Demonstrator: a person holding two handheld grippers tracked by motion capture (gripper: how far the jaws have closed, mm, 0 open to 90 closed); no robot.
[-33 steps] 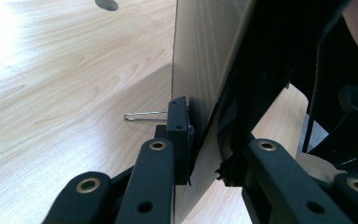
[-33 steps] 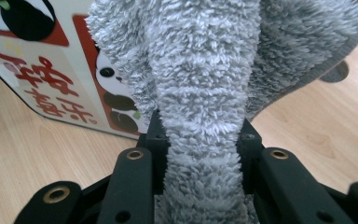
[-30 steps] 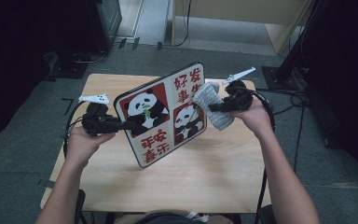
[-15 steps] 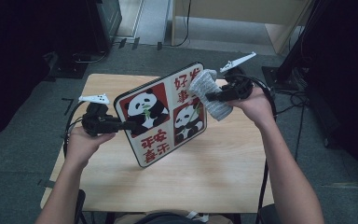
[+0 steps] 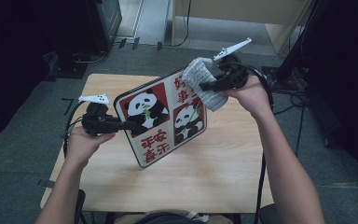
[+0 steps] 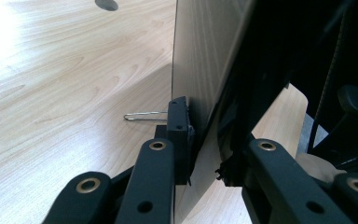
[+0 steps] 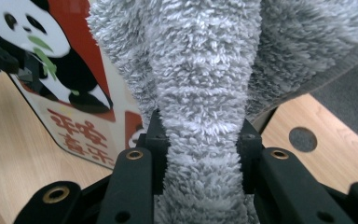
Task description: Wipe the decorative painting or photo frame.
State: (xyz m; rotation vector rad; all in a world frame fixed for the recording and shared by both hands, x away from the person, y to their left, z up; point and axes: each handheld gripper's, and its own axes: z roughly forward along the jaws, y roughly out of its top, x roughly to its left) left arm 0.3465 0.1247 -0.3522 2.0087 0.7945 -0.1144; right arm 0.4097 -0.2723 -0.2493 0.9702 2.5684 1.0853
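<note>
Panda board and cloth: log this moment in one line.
left gripper: shut on panda board edge, tilted above table | right gripper: shut on grey cloth at board's top corner

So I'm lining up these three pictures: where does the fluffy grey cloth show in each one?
High view: the fluffy grey cloth sits upper right of centre, against the top corner of the panda picture board.
Left gripper view: cloth not in it.
Right gripper view: cloth spans the centre and top, pinched between the right gripper jaws.
Shared landmark: the board, seen edge-on in the left gripper view and at left in the right.
</note>
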